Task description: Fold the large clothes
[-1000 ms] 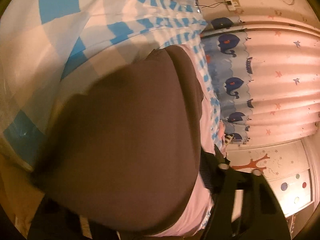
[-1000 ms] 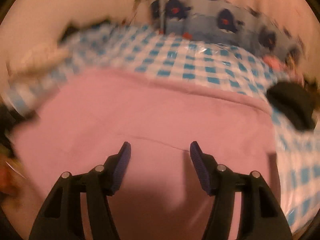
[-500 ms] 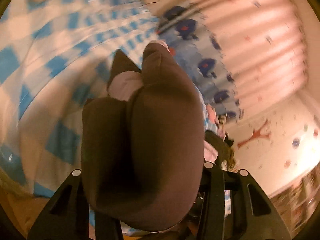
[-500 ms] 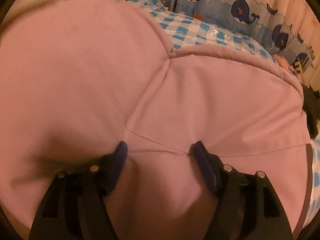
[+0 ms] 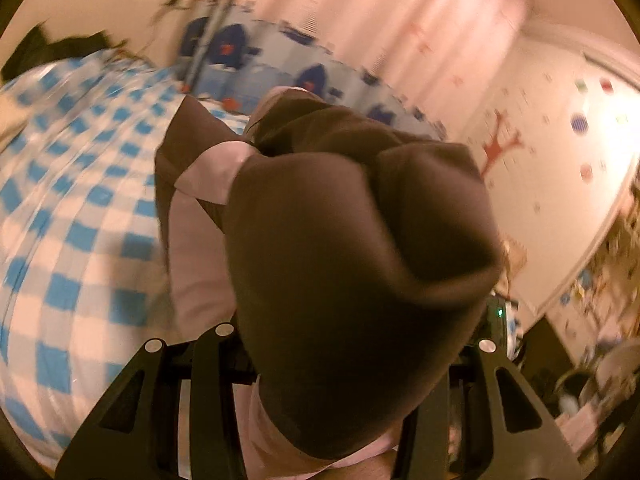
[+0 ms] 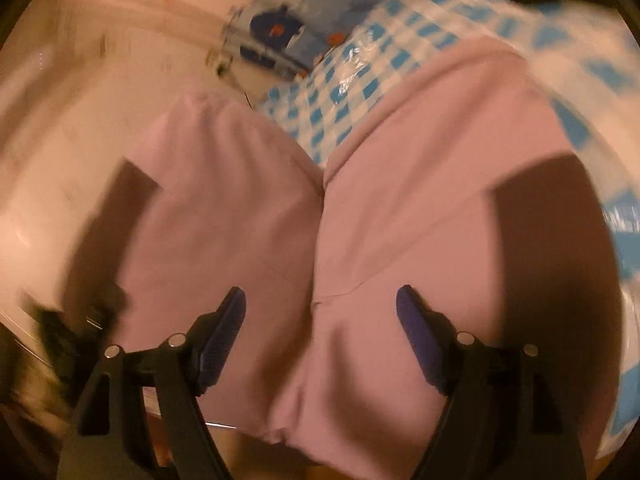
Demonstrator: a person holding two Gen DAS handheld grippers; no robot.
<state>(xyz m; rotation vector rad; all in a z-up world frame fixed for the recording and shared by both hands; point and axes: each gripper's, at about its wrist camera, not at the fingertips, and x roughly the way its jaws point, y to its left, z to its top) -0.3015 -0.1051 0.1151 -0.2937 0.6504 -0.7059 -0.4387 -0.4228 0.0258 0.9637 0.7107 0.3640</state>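
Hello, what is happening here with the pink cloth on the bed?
A person is folding a pink and brown garment over a blue checked bed cover, with one claw in each hand. The left claw has a brown bunch of it between its fingers, lifted off the cover. The right claw has just been opening; the pink cloth lies below it.

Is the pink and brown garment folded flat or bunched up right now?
Bunched up. The pink and brown garment bulges in thick brown folds within the left claw, above the blue checked sheet.

one garment (image 6: pixel 248 216), one checked sheet (image 6: pixel 360 68)
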